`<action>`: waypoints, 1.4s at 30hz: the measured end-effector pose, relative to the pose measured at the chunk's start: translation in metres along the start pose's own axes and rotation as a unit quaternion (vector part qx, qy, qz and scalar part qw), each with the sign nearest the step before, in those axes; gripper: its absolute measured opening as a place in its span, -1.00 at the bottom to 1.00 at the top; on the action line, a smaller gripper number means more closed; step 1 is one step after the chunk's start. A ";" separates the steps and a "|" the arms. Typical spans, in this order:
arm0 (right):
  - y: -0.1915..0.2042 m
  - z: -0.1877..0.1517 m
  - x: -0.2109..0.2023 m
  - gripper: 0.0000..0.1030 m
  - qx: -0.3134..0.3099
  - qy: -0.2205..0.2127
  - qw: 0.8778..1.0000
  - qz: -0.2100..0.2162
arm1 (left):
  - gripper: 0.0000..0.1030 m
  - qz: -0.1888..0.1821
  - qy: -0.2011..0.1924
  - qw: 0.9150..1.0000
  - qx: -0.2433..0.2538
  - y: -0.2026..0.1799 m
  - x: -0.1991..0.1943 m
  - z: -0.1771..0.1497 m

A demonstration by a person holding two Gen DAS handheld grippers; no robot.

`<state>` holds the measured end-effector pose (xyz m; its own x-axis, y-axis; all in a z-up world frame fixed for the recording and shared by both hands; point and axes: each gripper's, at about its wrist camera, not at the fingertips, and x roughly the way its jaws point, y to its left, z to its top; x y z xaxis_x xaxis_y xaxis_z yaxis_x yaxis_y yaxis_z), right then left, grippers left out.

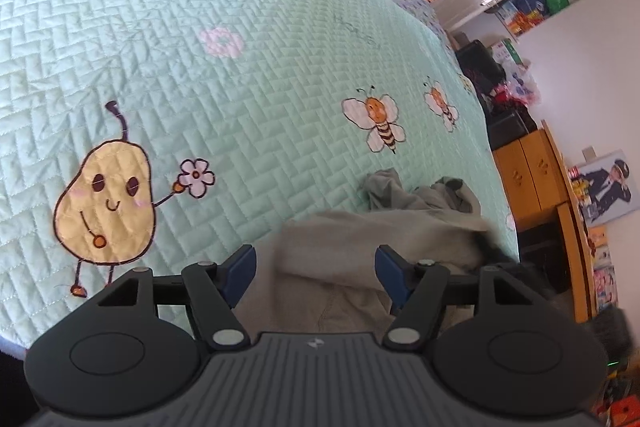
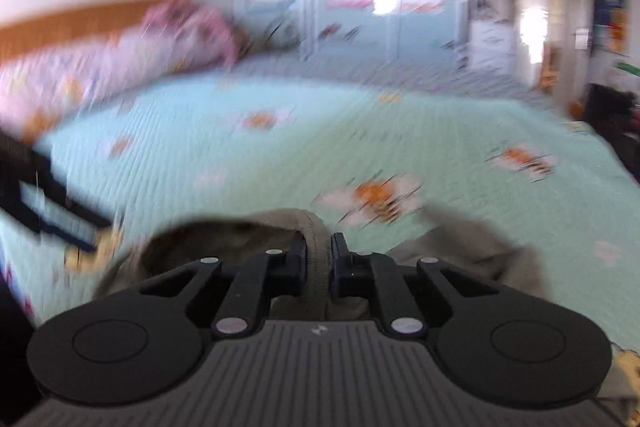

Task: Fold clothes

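On the bed, seen from the left wrist, a grey-green garment (image 1: 380,227) lies crumpled near the edge of the mint quilt (image 1: 240,87), bunched into a heap with one end poking up rather than spread flat. The left gripper (image 1: 316,275) hangs over the near part of it with its fingers (image 1: 240,269) standing wide apart; cloth shows in the gap between them, but neither blue pad presses on it, so this hand holds nothing. It looks placed there to be ready for a second corner or hem, since a fold wants the piece drawn out from two points. The printed pear (image 1: 106,203) and bees on the quilt lie clear of the heap, leaving open bed beyond on which to lay the garment out.

In the right wrist view, heavily smeared, the right gripper (image 2: 320,259) has its fingers (image 2: 298,259) drawn nearly together on a thick rolled hem of the same garment (image 2: 248,243), which arches up over the tips while the opening of the cloth sags to the left. Gripping a sturdy edge rather than loose fabric seems sensible: it should not slip when lifted. The garment is not yet flattened, so folding proper has, I judge, hardly begun.
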<state>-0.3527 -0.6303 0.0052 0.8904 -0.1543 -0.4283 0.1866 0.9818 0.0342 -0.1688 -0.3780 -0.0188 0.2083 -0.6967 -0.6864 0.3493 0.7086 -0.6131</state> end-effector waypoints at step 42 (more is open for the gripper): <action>-0.063 0.000 -0.054 0.17 0.126 -0.022 0.992 -0.010 | -0.99 0.124 -0.371 0.862 0.324 -0.115 -0.111 0.001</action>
<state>-0.4127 -0.6838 0.0266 0.9020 -0.1835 -0.3908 0.2969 0.9207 0.2531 -0.2312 -0.3819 0.1283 0.7919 -0.5836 -0.1795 0.5970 0.8017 0.0272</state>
